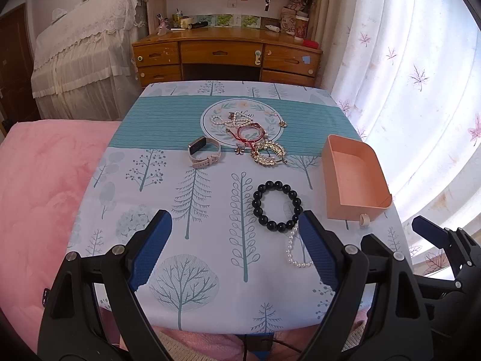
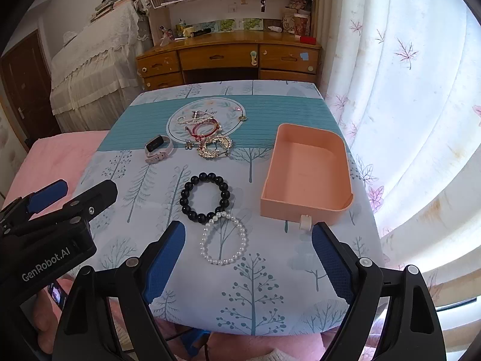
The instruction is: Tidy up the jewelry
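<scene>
Both of your grippers hover at the near edge of the counter (image 2: 126, 162) with nothing in them: the left gripper (image 1: 236, 246) has its jaws spread wide, and the right gripper (image 2: 248, 258) likewise stands wide apart.

In the right wrist view, the pearl bracelet (image 2: 224, 239) lies low in the centre of the frame, between your right jaws, and its top touches the black bead bracelet (image 2: 205, 197) just above it. That contact is your first risk: close on the pearls carelessly and you may drag or pinch the black beads with them, or roll both across the tablecloth.

The pink tray (image 2: 306, 171) sits at centre right, empty, with a small white pull tab on its near wall. It looks light, so a jaw nudging that wall could probably shove it toward the right edge of the counter, by the curtain.

Higher in the frame, the tangled pile of pearl strands and red cord bracelets (image 2: 201, 124) and the gold leaf-shaped piece (image 2: 215, 147) lie heaped together; lifting one will likely pull its neighbours along. The pink-strapped watch (image 2: 157, 149) stands apart at centre left, an easier pick.

Your grippers are near each other at the bottom of both frames, so mind a collision.
</scene>
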`<control>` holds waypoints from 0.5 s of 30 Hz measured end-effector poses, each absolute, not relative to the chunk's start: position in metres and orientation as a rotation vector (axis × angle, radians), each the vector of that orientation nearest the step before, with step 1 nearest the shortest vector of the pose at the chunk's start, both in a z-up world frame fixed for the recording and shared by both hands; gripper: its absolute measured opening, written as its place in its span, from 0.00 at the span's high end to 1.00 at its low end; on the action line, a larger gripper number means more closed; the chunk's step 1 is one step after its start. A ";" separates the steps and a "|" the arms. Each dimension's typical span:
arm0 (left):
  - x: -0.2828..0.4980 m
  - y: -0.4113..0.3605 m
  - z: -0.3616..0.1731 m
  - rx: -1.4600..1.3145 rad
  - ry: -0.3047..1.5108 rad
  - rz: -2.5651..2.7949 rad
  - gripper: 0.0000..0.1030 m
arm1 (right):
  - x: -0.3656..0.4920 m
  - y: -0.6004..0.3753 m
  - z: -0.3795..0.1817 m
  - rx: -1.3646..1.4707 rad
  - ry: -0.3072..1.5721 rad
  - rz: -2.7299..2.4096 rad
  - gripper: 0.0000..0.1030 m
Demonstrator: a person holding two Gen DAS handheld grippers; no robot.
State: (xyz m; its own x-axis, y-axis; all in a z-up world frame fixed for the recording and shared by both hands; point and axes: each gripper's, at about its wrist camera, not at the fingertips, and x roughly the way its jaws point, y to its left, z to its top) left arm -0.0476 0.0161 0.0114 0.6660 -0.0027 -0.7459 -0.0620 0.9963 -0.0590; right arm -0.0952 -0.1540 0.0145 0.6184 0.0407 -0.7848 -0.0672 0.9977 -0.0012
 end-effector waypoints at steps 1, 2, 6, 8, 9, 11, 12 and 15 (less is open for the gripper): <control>-0.049 0.017 0.012 -0.084 0.843 0.033 0.18 | -0.096 -0.154 0.015 -0.033 0.902 0.062 0.15; -0.049 0.017 0.012 -0.086 0.846 0.032 0.18 | -0.097 -0.153 0.016 -0.034 0.902 0.062 0.15; -0.051 0.018 0.011 -0.094 0.861 0.028 0.18 | -0.102 -0.150 0.018 -0.040 0.905 0.066 0.15; -0.050 0.019 0.009 -0.097 0.869 0.026 0.18 | -0.103 -0.149 0.018 -0.043 0.909 0.069 0.15; -0.050 0.020 0.008 -0.099 0.874 0.024 0.18 | -0.104 -0.148 0.018 -0.044 0.911 0.071 0.15; -0.048 0.021 0.006 -0.104 0.887 0.023 0.18 | -0.103 -0.146 0.016 -0.045 0.920 0.077 0.15; -0.047 0.023 0.004 -0.107 0.894 0.023 0.18 | -0.101 -0.146 0.015 -0.043 0.927 0.081 0.15; -0.040 0.026 -0.002 -0.104 0.927 0.014 0.18 | -0.095 -0.149 0.007 -0.023 0.967 0.091 0.15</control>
State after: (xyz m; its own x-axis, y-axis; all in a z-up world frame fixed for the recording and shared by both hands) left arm -0.0395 0.0260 -0.0019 0.6004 -0.0332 -0.7990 -0.0566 0.9949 -0.0838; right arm -0.0952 -0.1490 0.0071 0.5643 0.0672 -0.8228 -0.0879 0.9959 0.0210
